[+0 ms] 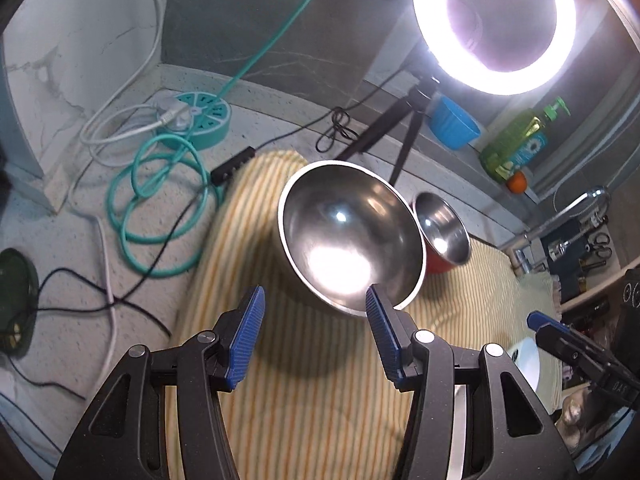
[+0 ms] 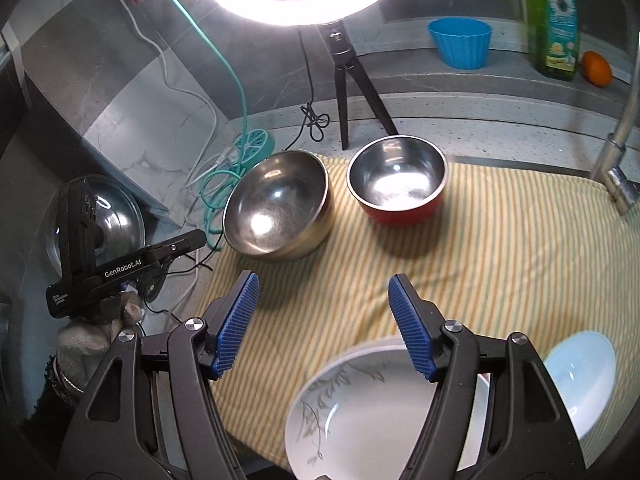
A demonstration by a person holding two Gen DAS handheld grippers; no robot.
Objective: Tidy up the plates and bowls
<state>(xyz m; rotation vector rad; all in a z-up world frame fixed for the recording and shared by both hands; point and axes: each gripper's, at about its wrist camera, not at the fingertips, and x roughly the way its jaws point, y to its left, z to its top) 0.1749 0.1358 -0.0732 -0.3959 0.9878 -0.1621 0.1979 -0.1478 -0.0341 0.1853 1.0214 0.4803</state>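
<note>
A large steel bowl (image 1: 352, 236) (image 2: 280, 204) rests tilted on the striped yellow cloth (image 1: 304, 360) (image 2: 500, 260). A smaller steel bowl with a red outside (image 1: 442, 232) (image 2: 398, 180) stands to its right. My left gripper (image 1: 316, 308) is open, just in front of the large bowl's near rim; its right pad overlaps the rim. My right gripper (image 2: 324, 292) is open and empty above the cloth. A white plate with a leaf pattern (image 2: 360, 412) lies under its right finger. A pale blue-white bowl (image 2: 580, 372) sits at the right edge.
A ring light on a black tripod (image 2: 348, 88) stands behind the bowls. A teal power strip (image 1: 200, 116) with coiled cables lies at the left. A blue cup (image 2: 460, 42), green soap bottle (image 2: 554, 20), orange (image 2: 596, 68) and faucet (image 2: 624, 140) are at the back right. A glass lid (image 2: 116, 220) lies left.
</note>
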